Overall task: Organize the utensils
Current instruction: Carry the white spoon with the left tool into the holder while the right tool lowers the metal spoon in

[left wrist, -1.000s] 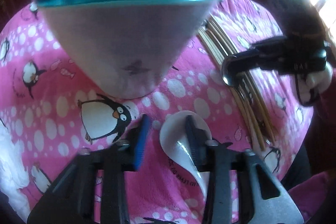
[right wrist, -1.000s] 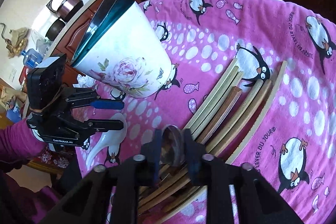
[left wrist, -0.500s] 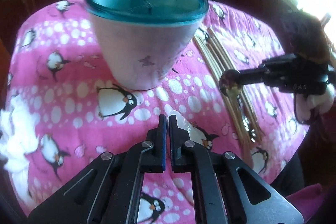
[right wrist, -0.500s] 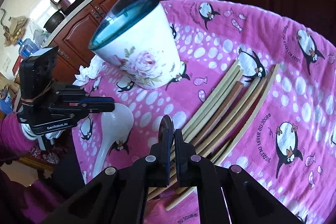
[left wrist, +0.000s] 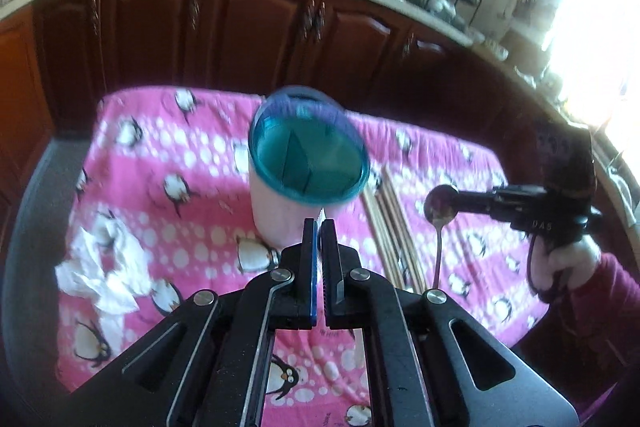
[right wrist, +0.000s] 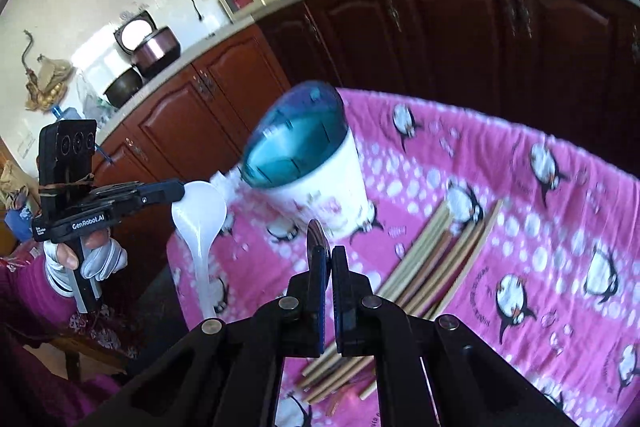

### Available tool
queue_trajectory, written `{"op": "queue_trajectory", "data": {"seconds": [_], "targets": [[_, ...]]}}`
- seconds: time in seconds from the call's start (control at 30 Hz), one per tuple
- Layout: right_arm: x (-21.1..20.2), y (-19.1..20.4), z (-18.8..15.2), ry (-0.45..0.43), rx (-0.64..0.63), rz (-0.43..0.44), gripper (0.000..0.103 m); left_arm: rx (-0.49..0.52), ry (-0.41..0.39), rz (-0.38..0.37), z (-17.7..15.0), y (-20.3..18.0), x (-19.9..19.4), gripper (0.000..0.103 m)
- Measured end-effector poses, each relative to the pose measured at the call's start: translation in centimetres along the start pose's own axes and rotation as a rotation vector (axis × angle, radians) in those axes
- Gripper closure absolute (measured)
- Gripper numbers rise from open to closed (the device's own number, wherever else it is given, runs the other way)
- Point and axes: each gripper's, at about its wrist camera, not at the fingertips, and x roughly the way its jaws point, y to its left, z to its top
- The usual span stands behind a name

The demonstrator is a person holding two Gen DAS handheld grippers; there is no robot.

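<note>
**Two spoons up, holder waiting**

Nearest, the left claw (left wrist: 320,227) is clamped on the bowl of a white ceramic spoon (right wrist: 199,215), handle hanging down, clear of the desk (left wrist: 132,163). To the right, the right claw (right wrist: 328,255) is pinched on the bowl of a metal spoon (left wrist: 441,205), its handle likewise dangling. Holding by the bowl probably lets each handle drop in first. Chopsticks (right wrist: 448,247) lie bundled on the penguin cloth, not yet gathered. Farther off stands the teal-rimmed holder (left wrist: 308,163), upright and open, apparently the destination. A crumpled tissue (left wrist: 108,267) lies at left.
</note>
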Motion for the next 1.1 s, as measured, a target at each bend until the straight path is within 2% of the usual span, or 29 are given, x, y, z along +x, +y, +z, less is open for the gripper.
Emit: {"op": "queue_trajectory", "data": {"seconds": [0.13,0.3,0.53,0.57,0.63,0.73,0.83,0.93,1.1], "targets": [[-1.6,0.7,1.5,-0.053,-0.006,-0.001,0.101,-0.002,-0.067,0.015,1.9,0.1,-1.7,0.103],[-3.5,1.6,4.6,-0.143,-0.010,-0.034,0.101,-0.009,-0.150,0.074,5.2,0.3,-2.6,0.103],[-3.5,2.2,9.5,-0.258,0.020,-0.132,0.101,0.040,-0.265,0.221,8.7,-0.4,-0.7,0.102],[-3.2,2.4,10.3,-0.272,0.016,-0.156,0.101,0.052,-0.281,0.256,9.0,-0.6,-0.1,0.103],[-2.7,2.8,11.7,-0.293,-0.009,-0.213,0.101,0.056,-0.299,0.278,9.2,-0.6,1.0,0.102],[-1.3,3.4,13.2,-0.311,-0.041,-0.280,0.101,0.076,-0.332,0.338,9.4,-0.7,2.4,0.102],[0.3,3.6,14.0,-0.319,-0.075,-0.340,0.101,0.074,-0.336,0.363,9.2,-0.4,3.9,0.102],[1.9,3.7,14.2,-0.311,-0.104,-0.371,0.101,0.092,-0.339,0.403,8.7,-0.2,5.2,0.102],[4.5,3.7,13.7,-0.279,-0.158,-0.405,0.101,0.085,-0.320,0.415,8.0,0.4,6.7,0.103]]}}
